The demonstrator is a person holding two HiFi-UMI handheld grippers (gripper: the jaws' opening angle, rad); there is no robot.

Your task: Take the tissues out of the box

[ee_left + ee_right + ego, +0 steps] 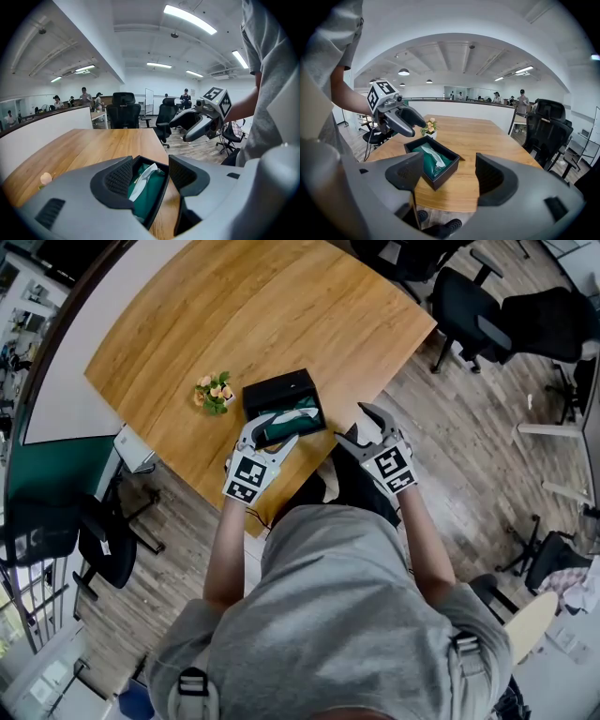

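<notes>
While I hold both grippers at the near edge of the wooden table (234, 324), the black box (281, 392) sits open there, a green tissue pack (424, 162) inside. My left gripper (279, 429) hovers over it, jaws apart and empty. My right gripper (354, 424), beside the box, gapes empty too.

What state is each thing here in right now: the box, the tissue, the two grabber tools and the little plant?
tissue box: open, no lid on top, sitting on the table near its edge.
white tissue: poking up from the green pack, inside the box.
left gripper: open, jaws apart over the box, gripping nothing.
right gripper: open, empty, held beside the box.
flower pot: upright, next to the box.
</notes>
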